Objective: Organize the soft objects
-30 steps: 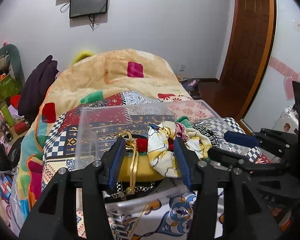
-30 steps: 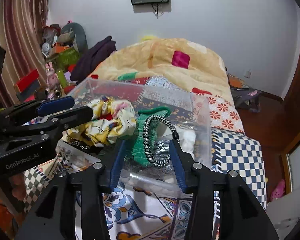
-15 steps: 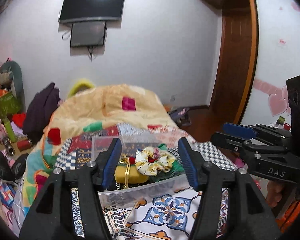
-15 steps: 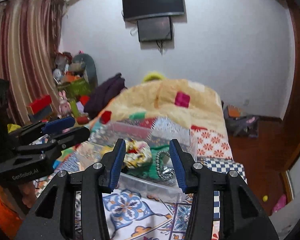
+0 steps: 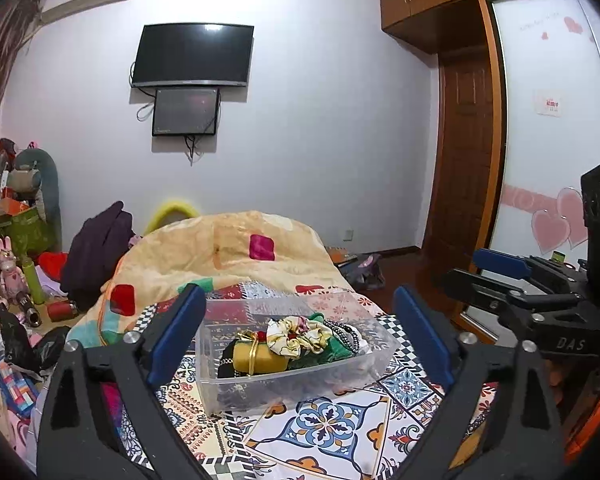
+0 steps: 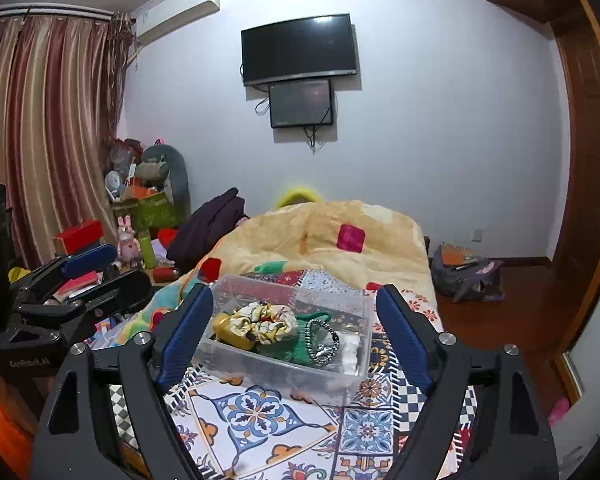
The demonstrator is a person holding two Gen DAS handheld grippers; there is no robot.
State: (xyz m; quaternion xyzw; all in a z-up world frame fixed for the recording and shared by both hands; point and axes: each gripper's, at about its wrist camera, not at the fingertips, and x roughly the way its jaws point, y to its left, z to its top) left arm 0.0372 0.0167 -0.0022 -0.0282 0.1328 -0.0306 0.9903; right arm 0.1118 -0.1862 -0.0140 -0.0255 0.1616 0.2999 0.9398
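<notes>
A clear plastic box (image 5: 220, 384) (image 6: 360, 312) stands on the patterned bedspread. In it lie a yellow floral scrunchie (image 5: 296, 334) (image 6: 260, 320), a yellow pouch with a gold band (image 5: 260, 354), a green cloth (image 6: 288, 346) and a black-and-white beaded ring (image 6: 320, 340). My left gripper (image 5: 298, 336) is open and empty, held back above the near side of the box. My right gripper (image 6: 296, 334) is open and empty, also back from the box. Each gripper shows at the edge of the other's view, the right one in the left wrist view (image 5: 500, 276), the left one in the right wrist view (image 6: 96, 276).
A peach duvet (image 5: 228, 248) is heaped at the bed's far end, with a dark garment (image 5: 96, 248) beside it. Cluttered toys and boxes (image 6: 140, 208) stand at the left by the curtain. A TV (image 5: 192, 56) hangs on the wall. A wooden door (image 5: 464, 184) and a bag (image 6: 468, 276) are at the right.
Both grippers have pulled back and up from the box and opened wider. The box and its contents now look smaller and farther away.
</notes>
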